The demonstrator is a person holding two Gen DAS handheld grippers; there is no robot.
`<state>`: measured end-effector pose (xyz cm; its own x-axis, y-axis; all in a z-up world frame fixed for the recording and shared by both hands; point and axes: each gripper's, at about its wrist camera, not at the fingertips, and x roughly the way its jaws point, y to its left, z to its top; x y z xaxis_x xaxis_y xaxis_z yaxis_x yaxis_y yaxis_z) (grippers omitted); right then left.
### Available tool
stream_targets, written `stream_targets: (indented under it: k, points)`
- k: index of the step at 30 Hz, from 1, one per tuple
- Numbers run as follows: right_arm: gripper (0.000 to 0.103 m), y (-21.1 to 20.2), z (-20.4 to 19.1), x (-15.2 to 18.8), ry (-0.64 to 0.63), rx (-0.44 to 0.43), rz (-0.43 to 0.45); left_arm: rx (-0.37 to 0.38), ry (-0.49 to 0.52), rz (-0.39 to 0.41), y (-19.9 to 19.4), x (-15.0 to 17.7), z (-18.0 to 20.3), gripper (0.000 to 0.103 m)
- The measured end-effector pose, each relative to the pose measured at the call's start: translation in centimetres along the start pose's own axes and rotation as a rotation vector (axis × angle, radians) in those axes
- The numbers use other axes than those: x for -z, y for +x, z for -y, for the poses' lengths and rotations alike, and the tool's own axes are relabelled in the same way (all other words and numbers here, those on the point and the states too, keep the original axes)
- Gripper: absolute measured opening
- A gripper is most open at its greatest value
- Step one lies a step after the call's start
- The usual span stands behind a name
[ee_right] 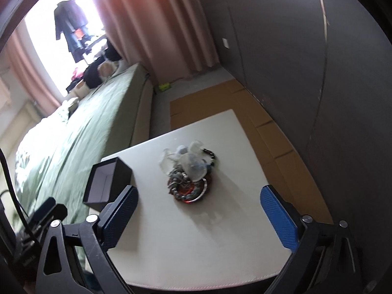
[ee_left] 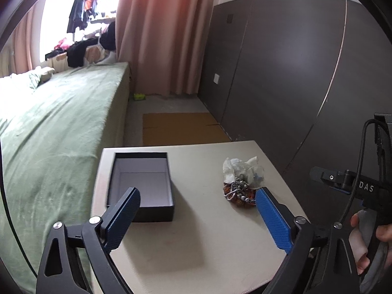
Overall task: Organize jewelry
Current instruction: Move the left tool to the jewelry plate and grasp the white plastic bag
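Note:
An open, empty black box point(ee_left: 140, 183) with a grey inside stands on the left of the white table point(ee_left: 196, 232); it also shows in the right wrist view point(ee_right: 107, 183). A pile of jewelry point(ee_left: 238, 192) with silver chains, beads and small clear bags lies to the right; in the right wrist view the pile point(ee_right: 187, 180) sits mid-table. My left gripper point(ee_left: 198, 196) is open and empty above the table, between box and pile. My right gripper point(ee_right: 198, 196) is open and empty, hovering in front of the pile.
A green-covered bed point(ee_left: 56, 127) runs along the table's left side. A dark wall point(ee_left: 294, 73) stands to the right. Brown cardboard point(ee_left: 181, 127) lies on the floor beyond the table. The right gripper's body and the hand on it point(ee_left: 362, 220) show at the left view's right edge.

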<state>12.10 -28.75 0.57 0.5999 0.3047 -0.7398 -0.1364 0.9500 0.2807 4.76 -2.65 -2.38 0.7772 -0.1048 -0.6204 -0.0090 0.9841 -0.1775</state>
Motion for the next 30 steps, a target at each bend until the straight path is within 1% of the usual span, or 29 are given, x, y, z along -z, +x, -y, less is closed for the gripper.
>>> stream_targets:
  k: [3, 5, 9, 14, 20, 22, 24, 25, 27, 30]
  points:
    - [0.098, 1.0, 1.2, -0.3, 0.049, 0.008, -0.019, 0.012, 0.006, -0.019, 1.1, -0.3, 0.7, 0.088]
    - [0.095, 1.6, 1.9, -0.5, 0.074, 0.008, -0.032, 0.02, 0.01, -0.025, 1.8, -0.5, 1.1, 0.088]
    - [0.095, 2.7, 3.1, -0.9, 0.12, 0.02, -0.043, 0.029, 0.01, -0.052, 3.7, -1.1, 1.8, 0.083]
    - [0.094, 4.1, 4.5, -1.4, 0.193, 0.022, -0.056, 0.057, -0.002, -0.073, 5.8, -1.9, 2.7, 0.081]
    - [0.093, 5.5, 6.2, -1.8, 0.28, 0.023, -0.074, 0.076, 0.024, -0.095, 8.2, -2.8, 4.5, 0.078]
    - [0.09, 6.0, 6.9, -1.9, 0.308, 0.023, -0.087, 0.086, 0.033, -0.119, 9.3, -3.0, 5.2, 0.075]
    - [0.089, 6.3, 7.6, -2.1, 0.334, 0.016, -0.102, 0.097, 0.029, -0.143, 10.4, -2.9, 5.7, 0.072]
    - [0.088, 6.5, 7.9, -2.1, 0.346, 0.013, -0.109, 0.093, 0.027, -0.149, 10.8, -2.9, 5.9, 0.071]
    - [0.088, 6.7, 8.3, -2.3, 0.363, 0.007, -0.116, 0.067, 0.028, -0.168, 11.8, -3.0, 6.4, 0.066]
    - [0.088, 6.6, 8.8, -2.4, 0.376, -0.002, -0.118, 0.075, 0.027, -0.194, 13.2, -2.9, 7.3, 0.063]
